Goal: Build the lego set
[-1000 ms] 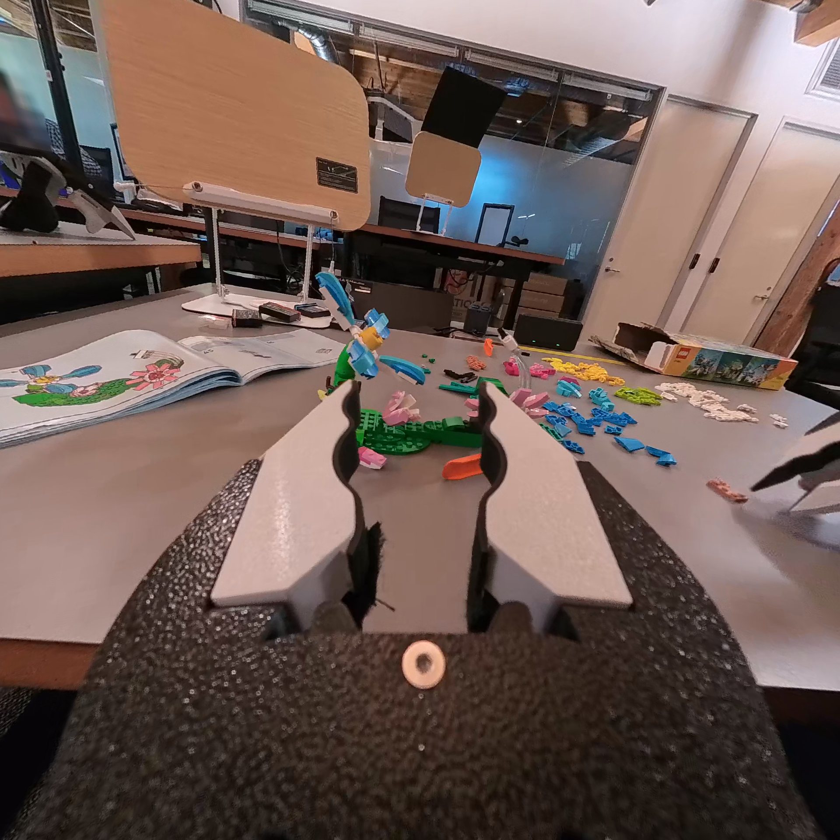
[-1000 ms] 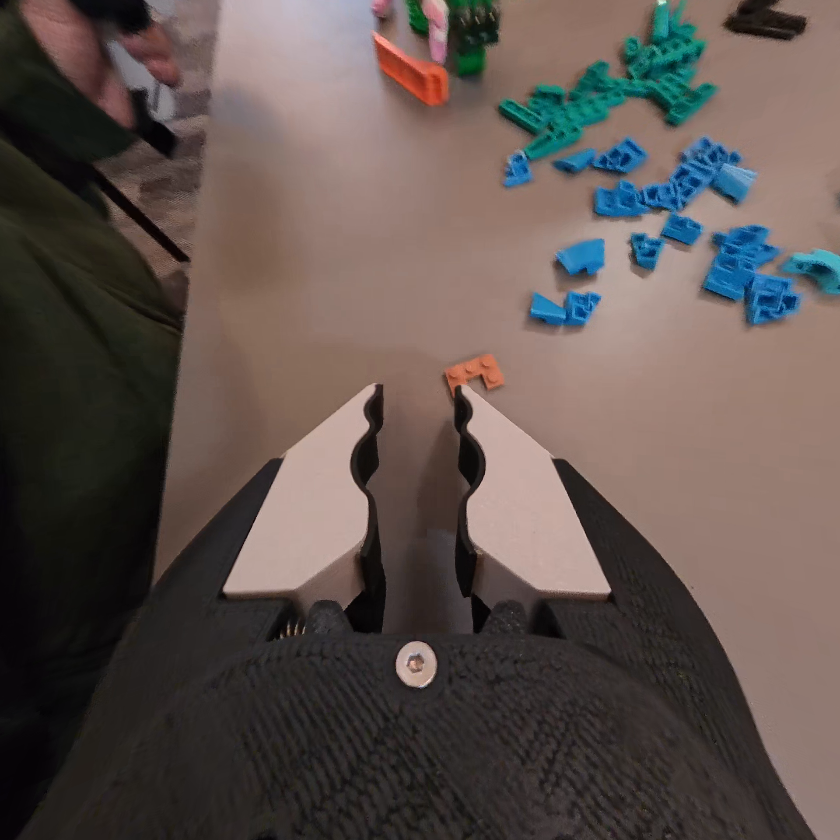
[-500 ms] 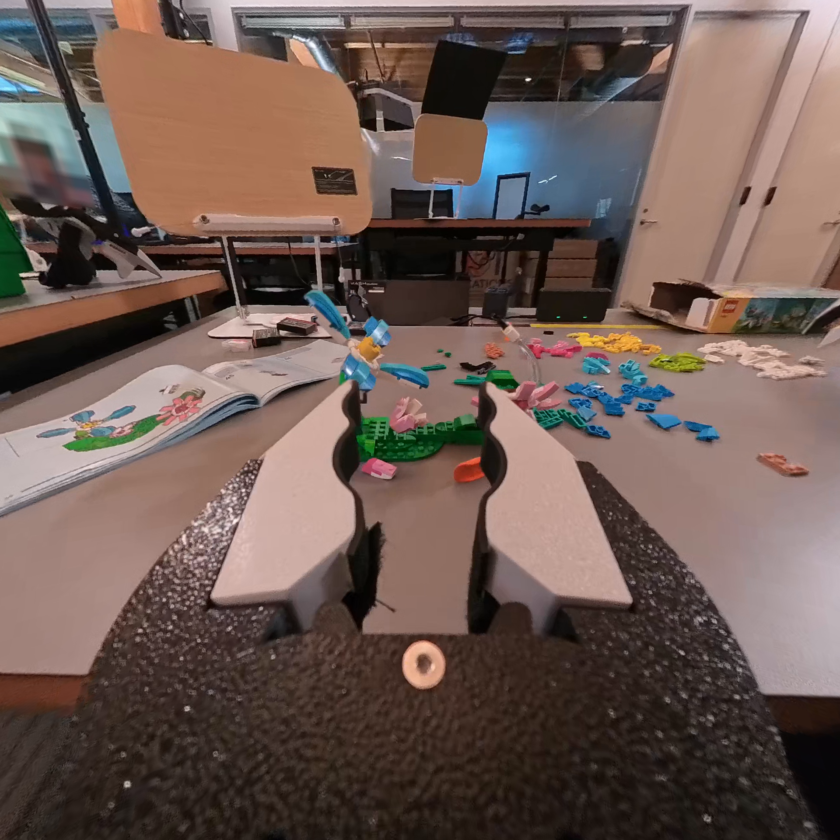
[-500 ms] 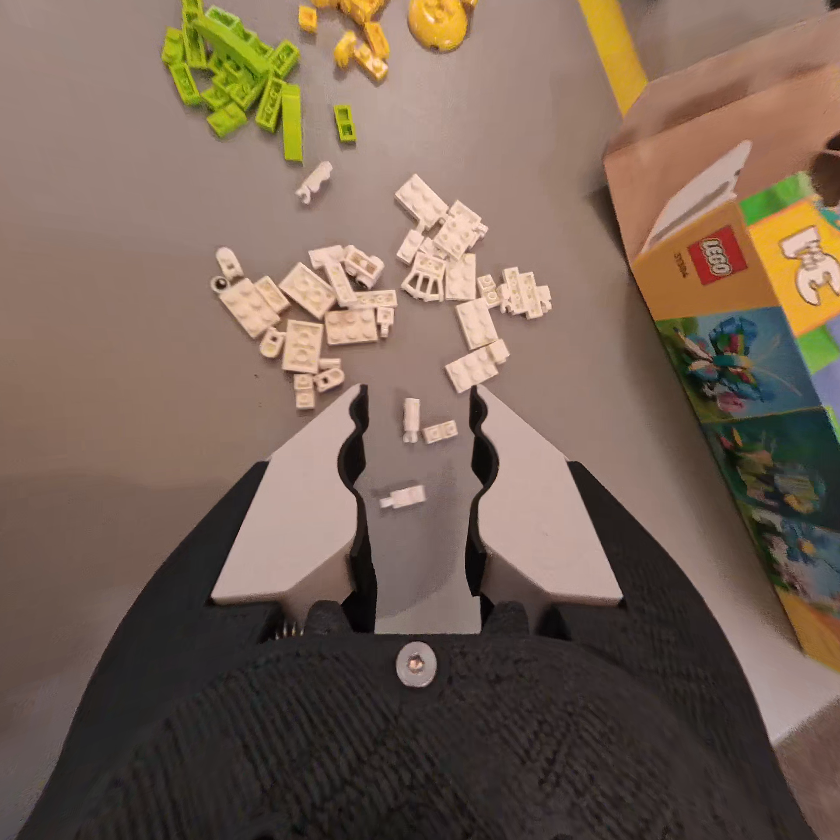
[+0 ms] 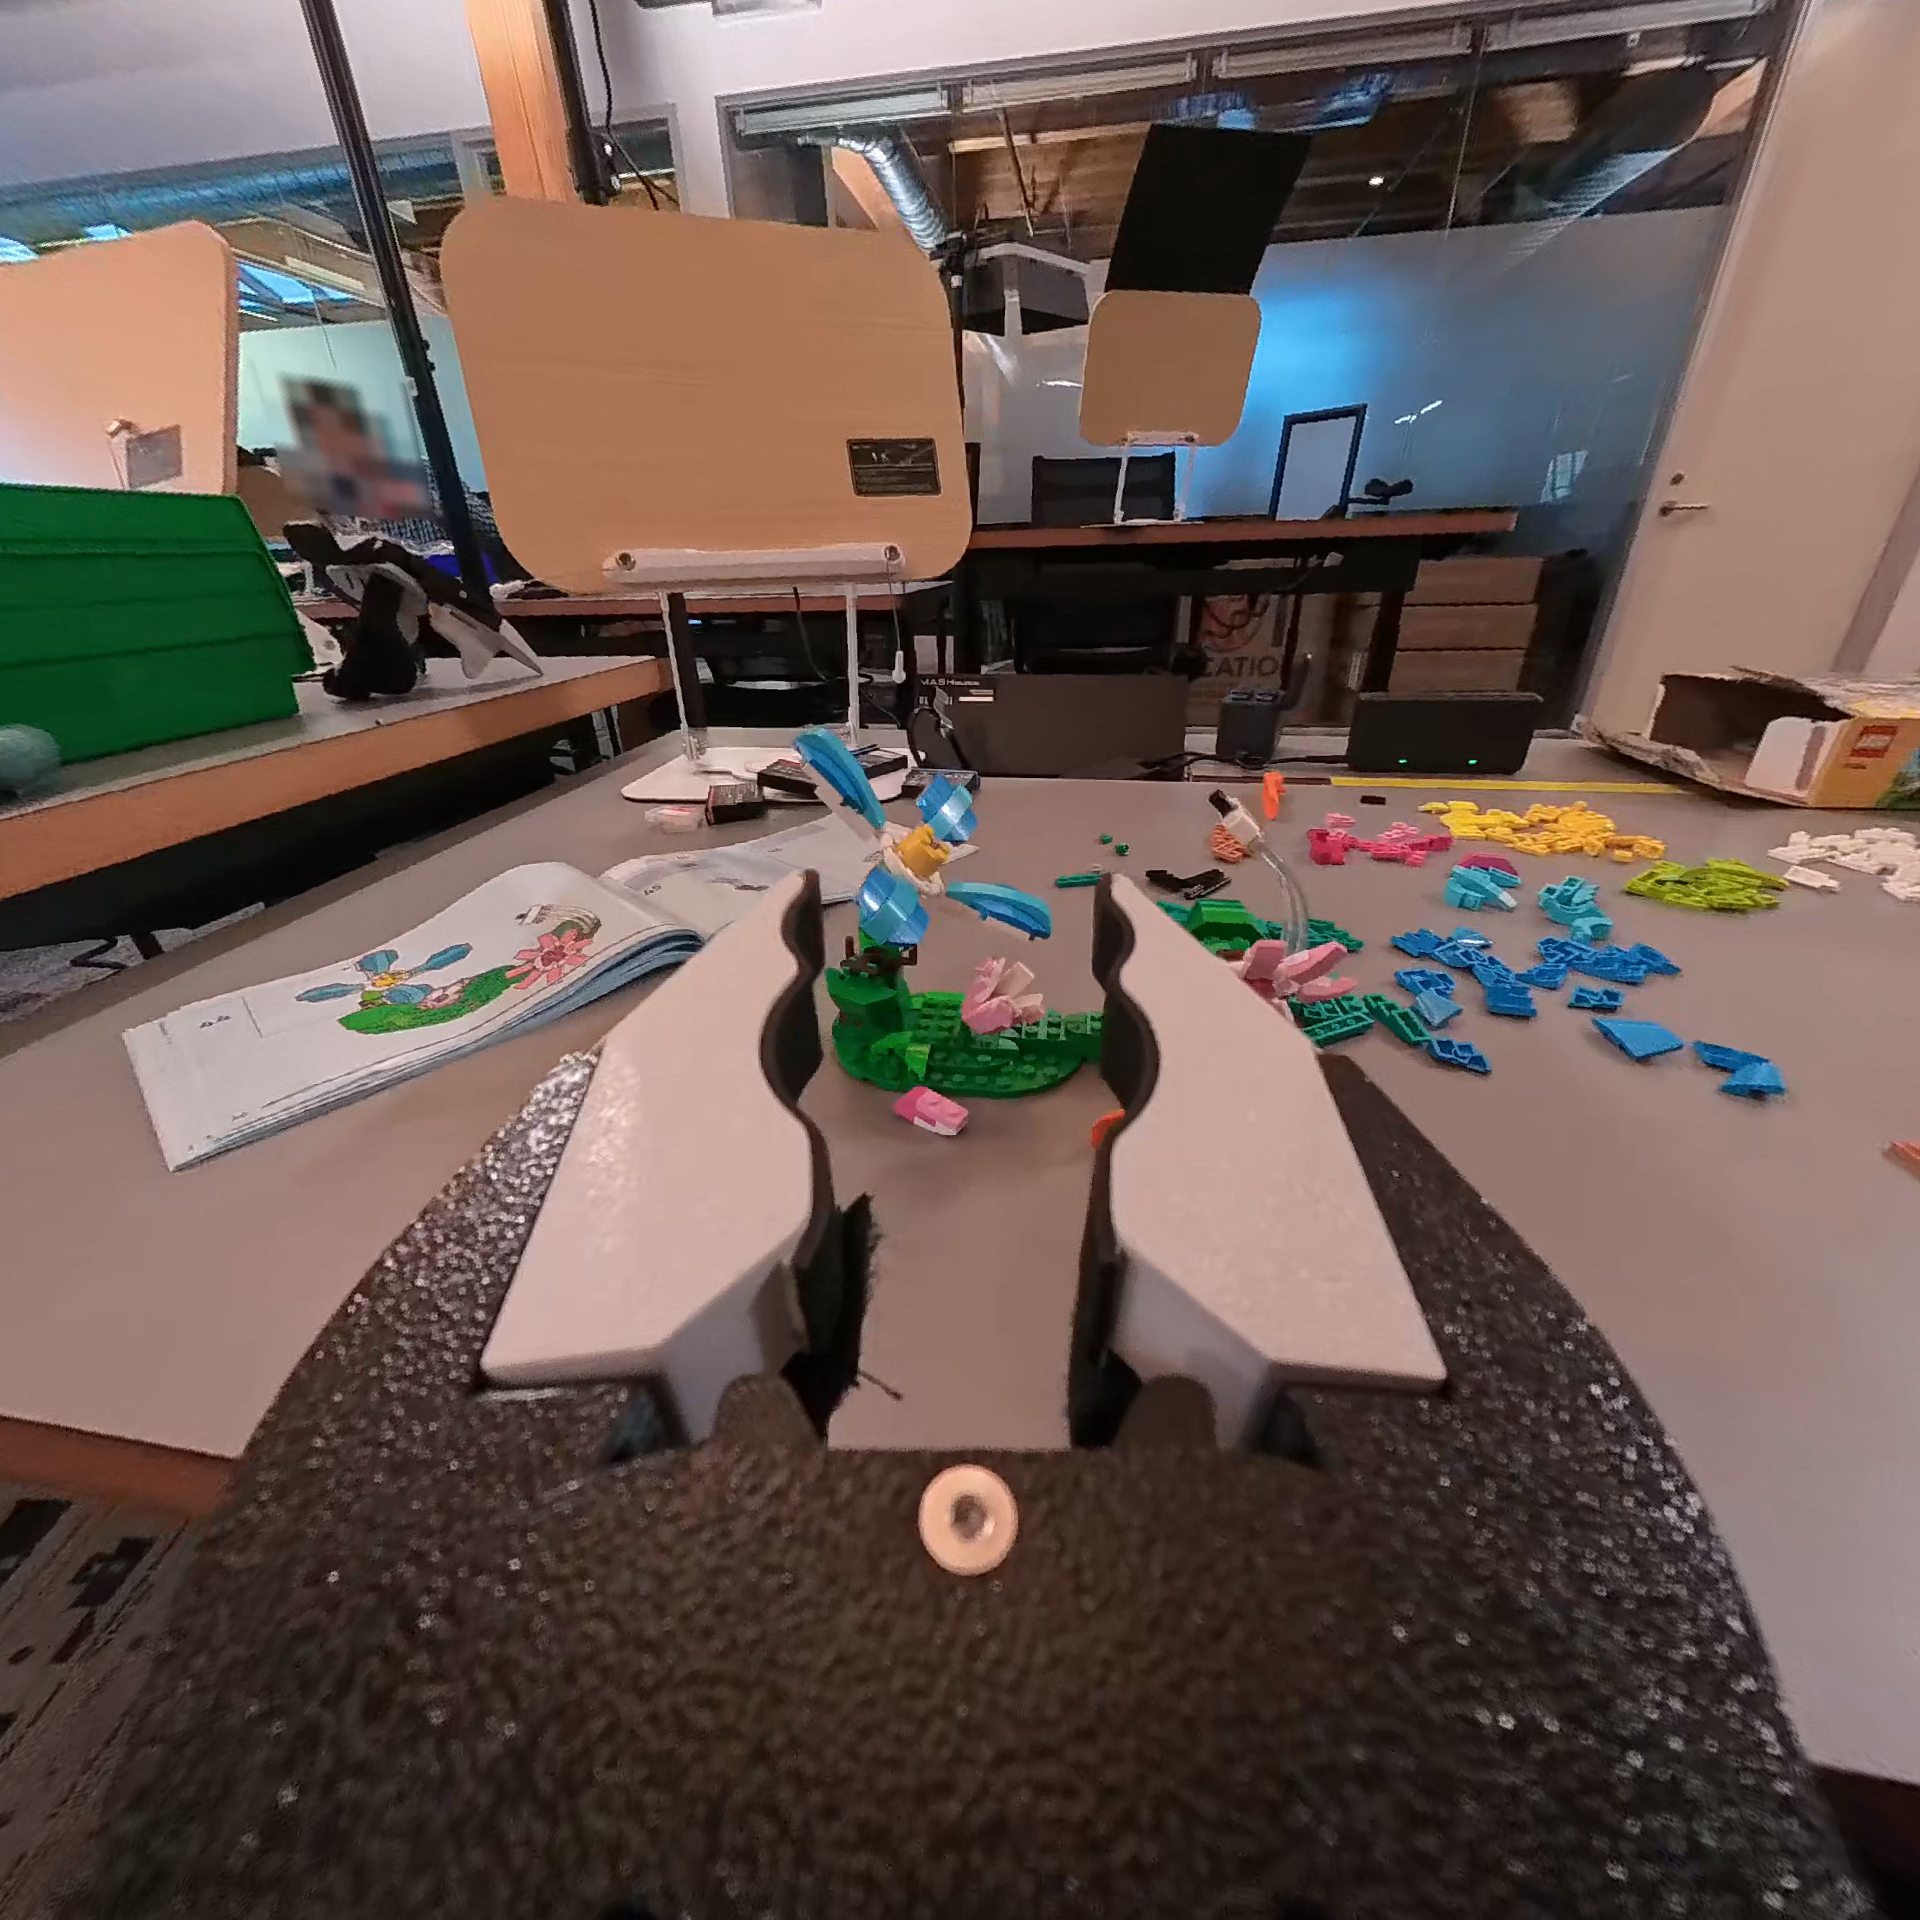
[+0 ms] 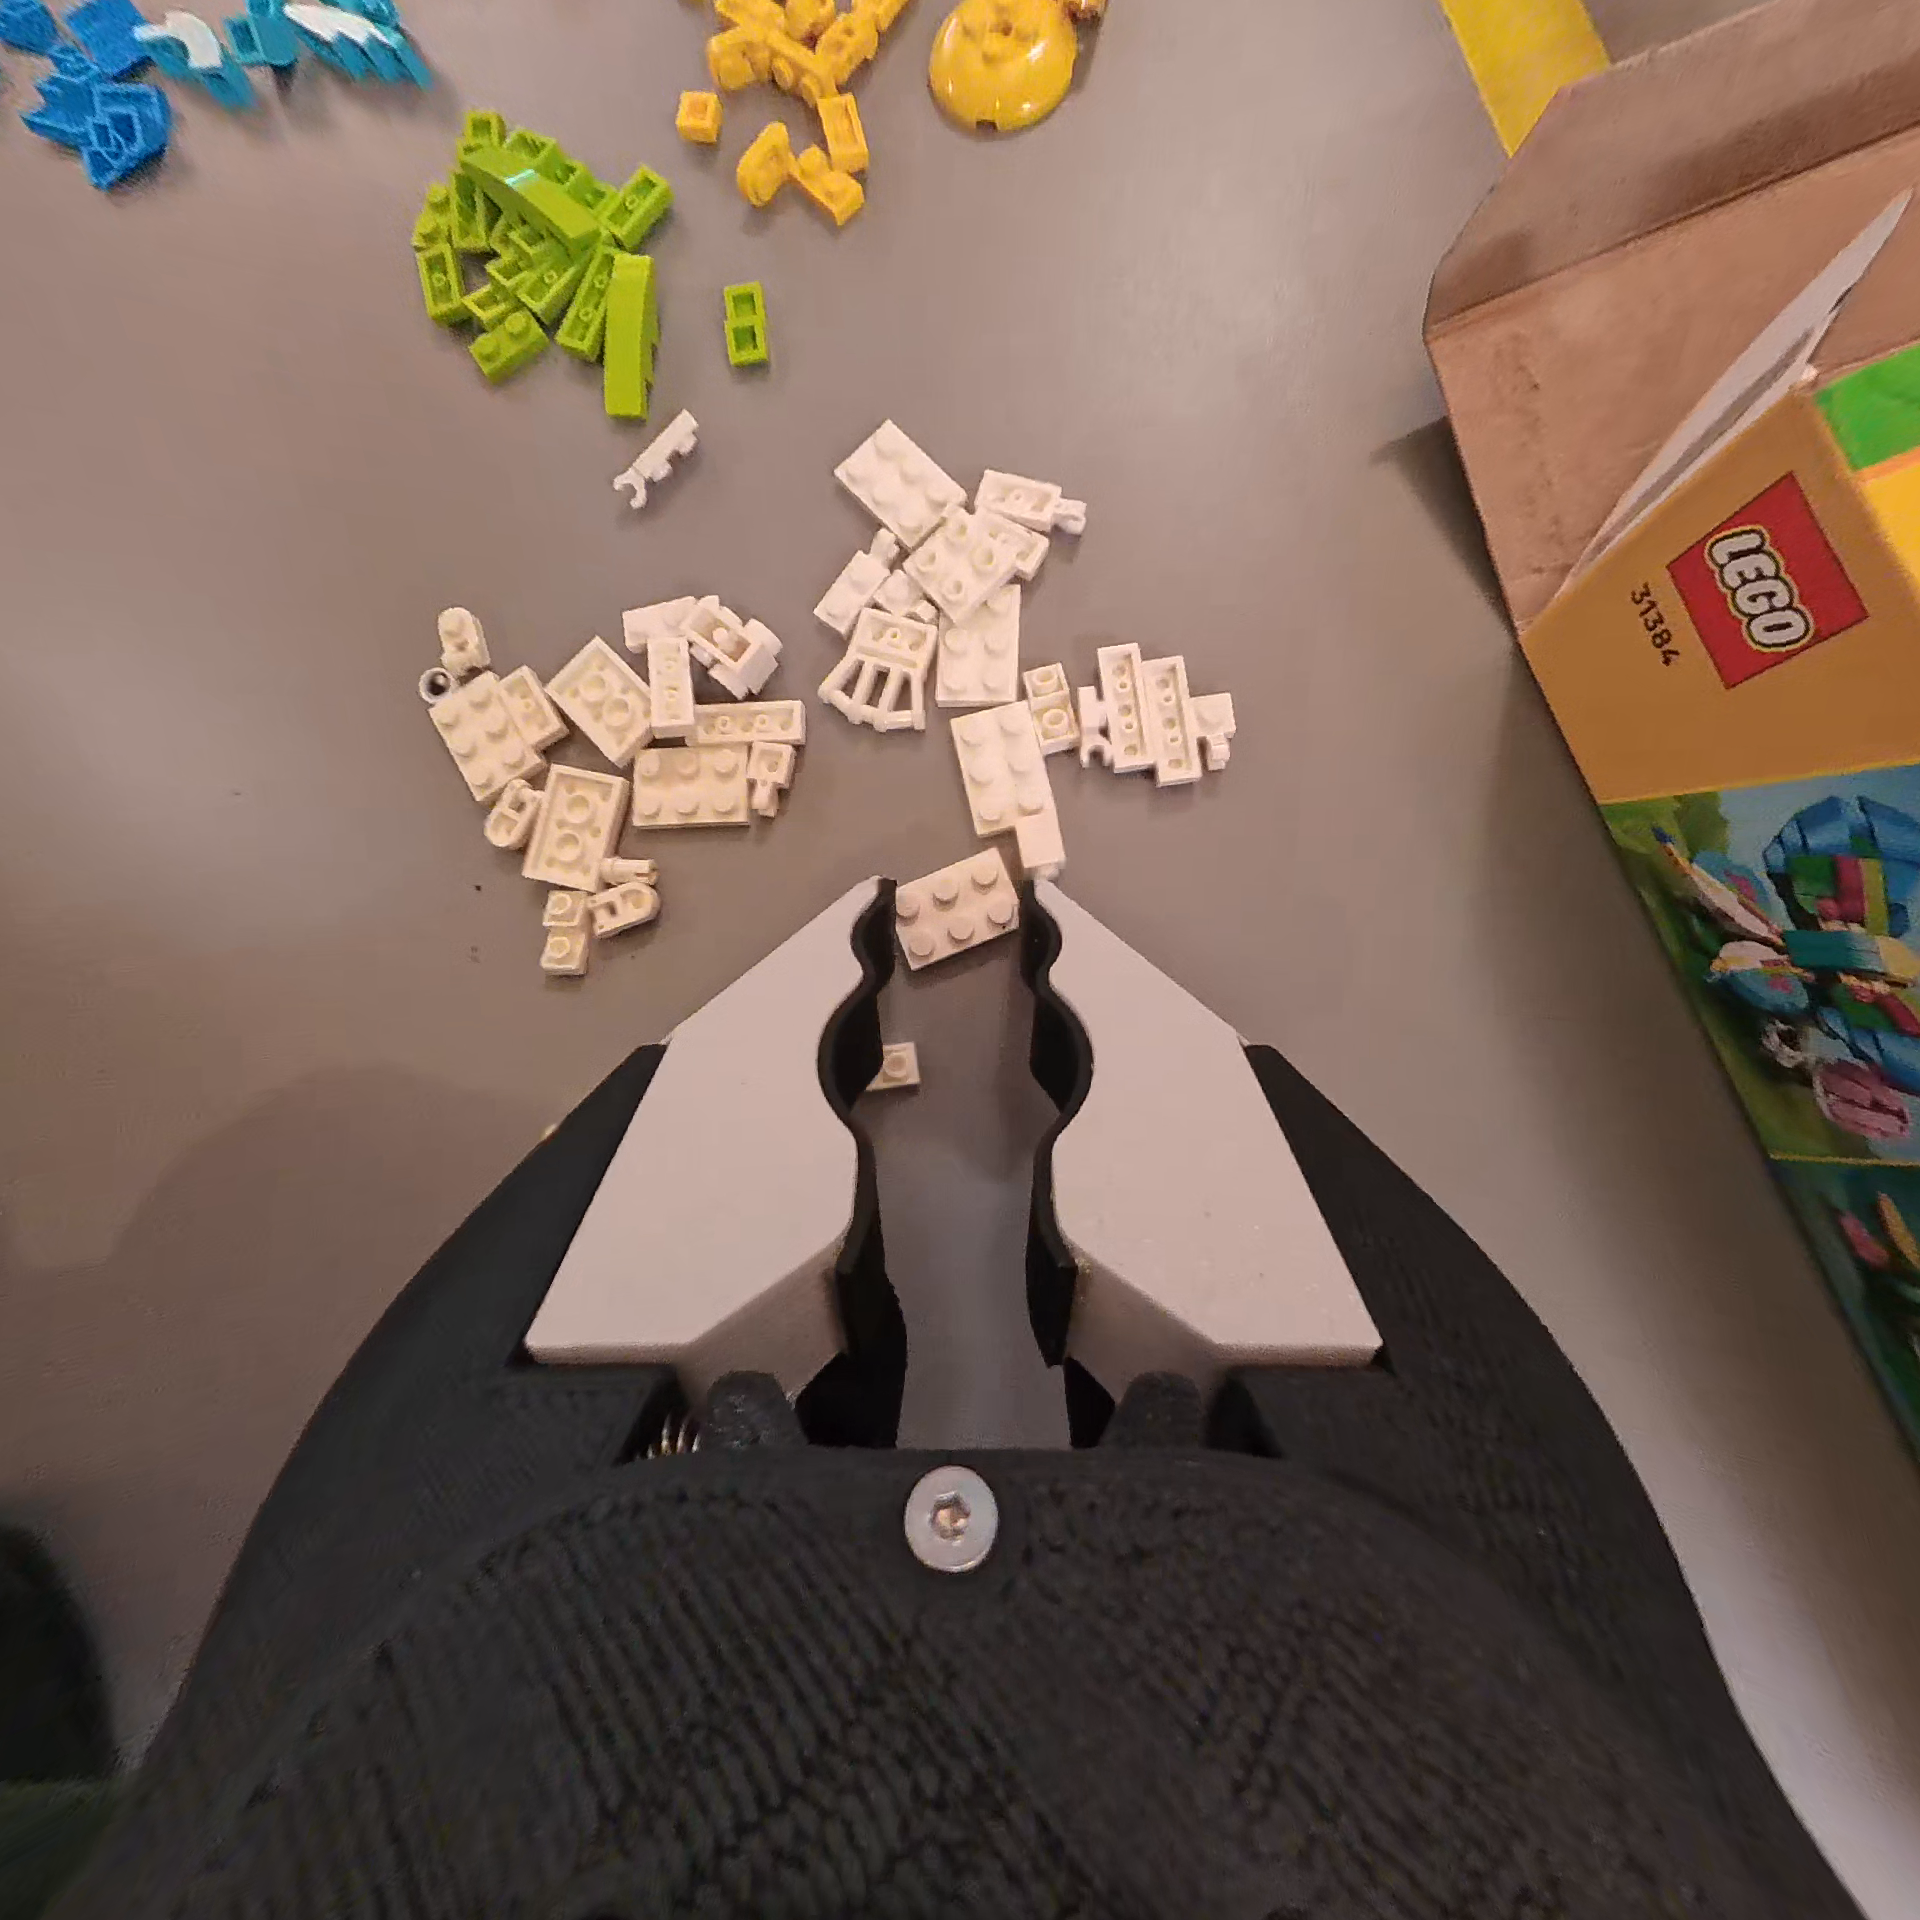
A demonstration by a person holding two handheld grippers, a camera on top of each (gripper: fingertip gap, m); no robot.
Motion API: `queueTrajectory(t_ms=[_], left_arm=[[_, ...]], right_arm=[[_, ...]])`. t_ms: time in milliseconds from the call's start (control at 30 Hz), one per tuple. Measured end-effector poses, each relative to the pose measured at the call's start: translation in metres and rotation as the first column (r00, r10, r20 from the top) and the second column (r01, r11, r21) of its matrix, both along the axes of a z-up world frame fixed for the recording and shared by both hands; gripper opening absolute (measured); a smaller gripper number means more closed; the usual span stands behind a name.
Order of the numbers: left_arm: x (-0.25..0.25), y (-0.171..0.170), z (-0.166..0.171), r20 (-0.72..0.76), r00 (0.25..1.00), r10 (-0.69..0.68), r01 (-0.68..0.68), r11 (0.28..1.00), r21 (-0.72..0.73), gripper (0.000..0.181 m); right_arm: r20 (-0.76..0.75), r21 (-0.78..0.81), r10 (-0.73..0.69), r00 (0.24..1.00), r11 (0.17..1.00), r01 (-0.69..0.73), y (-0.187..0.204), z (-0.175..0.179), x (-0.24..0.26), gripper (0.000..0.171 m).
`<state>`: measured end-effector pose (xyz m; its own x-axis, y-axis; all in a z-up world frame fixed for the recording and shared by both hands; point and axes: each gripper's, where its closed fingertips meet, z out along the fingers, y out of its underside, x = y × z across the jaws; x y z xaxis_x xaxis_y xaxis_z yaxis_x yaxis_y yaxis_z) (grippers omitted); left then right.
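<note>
I have swung my right gripper [image 6: 958,891] off the blue and orange pieces it faced a second ago and brought it low over the white bricks [image 6: 665,748]; half a second back it hung higher over this same pile, with only tiny parts between its fingers. Now its jaws, still parted, bracket a white two-by-three plate [image 6: 956,906] lying flat on the table, the fingertips just beside its short ends; whether they touch it I cannot tell. I read this as the pick for the next step: closing should take the plate.

My left gripper [image 5: 951,904] waits released and empty, its view having swung slightly left, aimed at the half-built model [image 5: 935,997], a blue dragonfly over a green base with a pink flower, standing mid-table.

The grey table [image 5: 1558,1299] carries loose parts sorted by colour: lime pieces [image 6: 540,270], yellow pieces [image 6: 810,114], blue pieces [image 5: 1527,977]. The open instruction booklet [image 5: 416,1008] lies left of the model, the torn set box [image 6: 1745,623] at the right edge. Behind is an office with a wooden book stand [image 5: 707,395], glass walls, desks and a green crate [image 5: 135,613]
</note>
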<state>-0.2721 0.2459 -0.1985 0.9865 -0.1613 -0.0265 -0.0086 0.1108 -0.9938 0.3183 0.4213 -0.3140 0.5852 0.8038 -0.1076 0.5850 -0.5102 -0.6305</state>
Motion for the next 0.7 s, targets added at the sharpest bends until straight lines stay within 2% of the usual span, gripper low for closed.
queueTrajectory(t_ms=[167,267,367,433,600,700], left_arm=[[0.001,0.001,-0.004,0.011,1.000,-0.012,0.012,1.000,-0.002,0.050],[-0.002,0.002,-0.006,0.031,0.999,-0.015,0.015,1.000,-0.001,0.050],[-0.004,0.002,-0.008,0.049,0.998,-0.024,0.024,1.000,0.002,0.050],[-0.003,0.002,-0.009,0.057,0.998,-0.030,0.030,1.000,0.001,0.050],[0.003,-0.001,-0.013,0.057,0.997,-0.056,0.057,0.998,-0.007,0.049],[0.006,-0.004,-0.011,0.022,0.997,-0.070,0.070,0.998,-0.006,0.050]], right_arm=[[-0.075,0.092,-0.026,0.997,0.995,0.033,-0.010,0.025,-0.010,0.022],[-0.105,0.157,0.029,0.994,0.988,-0.012,-0.029,0.049,-0.045,0.022],[-0.209,0.195,0.160,0.965,0.974,-0.120,-0.059,0.073,-0.116,0.022],[-0.248,0.195,0.258,0.934,0.957,-0.212,-0.081,0.076,-0.172,0.022],[-0.163,0.208,0.486,0.859,0.868,-0.452,-0.127,0.052,-0.298,0.022],[-0.106,0.173,0.600,0.793,0.796,-0.580,-0.155,0.035,-0.349,0.022]])
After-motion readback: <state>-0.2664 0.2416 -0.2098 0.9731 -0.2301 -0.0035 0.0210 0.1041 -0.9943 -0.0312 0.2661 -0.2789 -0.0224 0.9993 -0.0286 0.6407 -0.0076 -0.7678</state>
